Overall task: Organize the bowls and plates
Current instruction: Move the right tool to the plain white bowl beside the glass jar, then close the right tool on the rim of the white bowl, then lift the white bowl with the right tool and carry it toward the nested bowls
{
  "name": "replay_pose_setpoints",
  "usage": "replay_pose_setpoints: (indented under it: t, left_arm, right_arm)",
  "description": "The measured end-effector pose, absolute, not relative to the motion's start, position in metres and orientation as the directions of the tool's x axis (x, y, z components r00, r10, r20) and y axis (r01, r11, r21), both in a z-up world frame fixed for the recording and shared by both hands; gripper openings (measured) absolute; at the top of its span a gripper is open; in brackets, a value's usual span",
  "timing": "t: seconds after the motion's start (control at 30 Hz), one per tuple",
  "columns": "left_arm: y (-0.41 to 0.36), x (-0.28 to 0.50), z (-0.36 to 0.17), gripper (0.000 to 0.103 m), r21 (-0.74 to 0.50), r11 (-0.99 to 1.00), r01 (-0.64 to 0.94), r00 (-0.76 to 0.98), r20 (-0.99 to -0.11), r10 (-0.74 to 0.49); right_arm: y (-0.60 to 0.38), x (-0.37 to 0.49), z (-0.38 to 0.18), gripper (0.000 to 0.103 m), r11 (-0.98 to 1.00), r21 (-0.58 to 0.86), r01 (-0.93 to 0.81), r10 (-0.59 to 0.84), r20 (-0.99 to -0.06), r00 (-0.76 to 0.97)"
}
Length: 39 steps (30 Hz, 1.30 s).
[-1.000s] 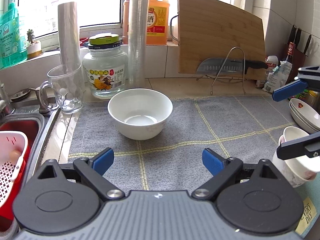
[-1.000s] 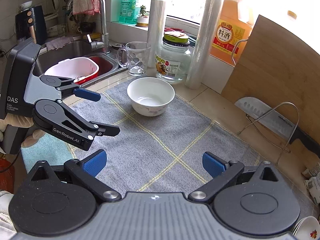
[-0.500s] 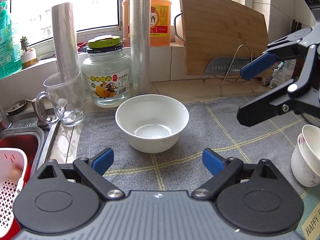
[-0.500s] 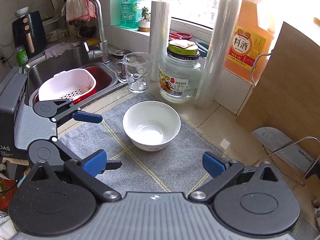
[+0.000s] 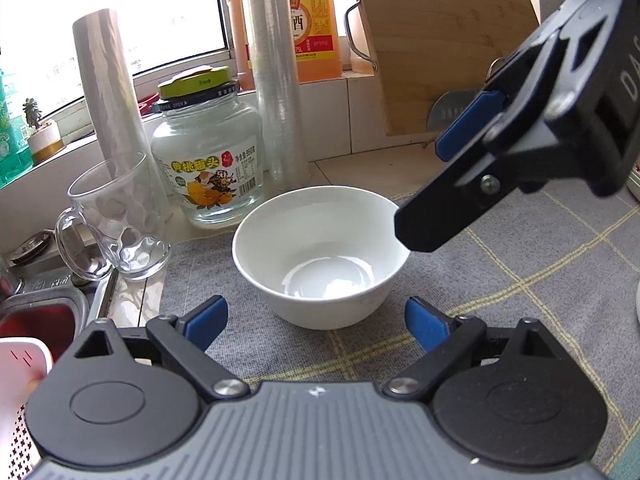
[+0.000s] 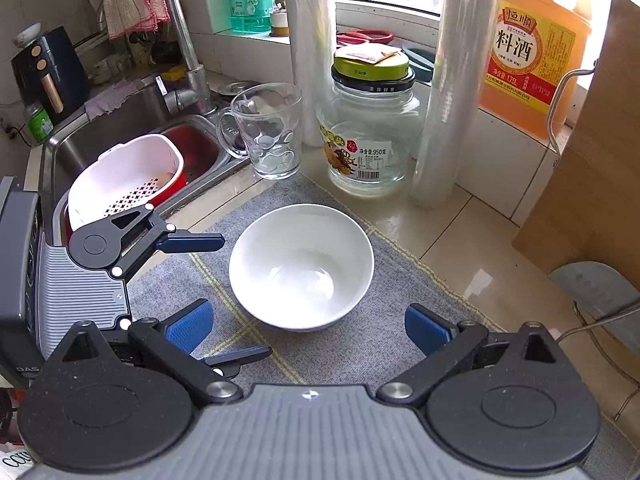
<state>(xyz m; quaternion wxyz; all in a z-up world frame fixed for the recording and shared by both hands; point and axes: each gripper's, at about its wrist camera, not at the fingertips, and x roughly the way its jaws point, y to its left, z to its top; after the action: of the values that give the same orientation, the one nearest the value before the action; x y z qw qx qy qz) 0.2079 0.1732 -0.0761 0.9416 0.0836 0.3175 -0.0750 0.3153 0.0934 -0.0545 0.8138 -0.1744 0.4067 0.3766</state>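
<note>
Left wrist view: white bowl (image 5: 322, 254) stands upright on the grey checked mat (image 5: 520, 280), just ahead of the left hand-held gripper (image 5: 316, 320).
Left hand-held gripper: released, jaws wide, nothing between the blue pads.
Right hand-held gripper (image 5: 428, 184): reaches in from the right, one black fingertip over the bowl's right rim; whether it touches cannot be told. Jaws spread, grasping nothing.
Right wrist view: same bowl (image 6: 301, 266) sits between and ahead of the right hand-held gripper's (image 6: 308, 326) blue pads, apart from both; left hand-held gripper (image 6: 228, 296) lies at its left.
Glass jar (image 6: 370, 136): green lid, label reads "950".
Orange jug (image 6: 534, 46): label "料酒", "1.75L".
Glass mug (image 6: 270, 132): beside the jar, near the sink (image 6: 120, 136).
Surface: tiled, mat on it.
</note>
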Motion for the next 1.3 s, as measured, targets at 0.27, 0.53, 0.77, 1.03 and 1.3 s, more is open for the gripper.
replay_pose_setpoints:
  t: [0.27,0.53,0.77,1.03,1.3]
  left_arm:
    - [0.175,0.217,-0.08,0.095,0.094,0.975,0.201,0.789,-0.606,-0.104]
    - [0.176,0.223,-0.082,0.093,0.086,0.971,0.224,0.79,-0.599,-0.129]
    - [0.178,0.224,-0.081,0.09,0.074,0.968,0.239,0.794,-0.589,-0.151]
    - [0.177,0.224,-0.081,0.088,0.071,0.967,0.246,0.794,-0.587,-0.159]
    - [0.177,0.225,-0.081,0.089,0.077,0.966,0.246,0.793,-0.589,-0.155]
  right_arm:
    - [0.108,0.343,-0.069,0.103,0.646,0.088,-0.758,0.487,-0.813,0.32]
    - [0.122,0.363,-0.082,0.103,0.629,0.109,-0.77,0.488,-0.826,0.282]
    - [0.132,0.377,-0.089,0.103,0.625,0.141,-0.768,0.505,-0.822,0.261]
    - [0.138,0.384,-0.094,0.093,0.623,0.159,-0.765,0.516,-0.82,0.249]
    - [0.136,0.385,-0.094,0.091,0.624,0.178,-0.761,0.525,-0.817,0.239]
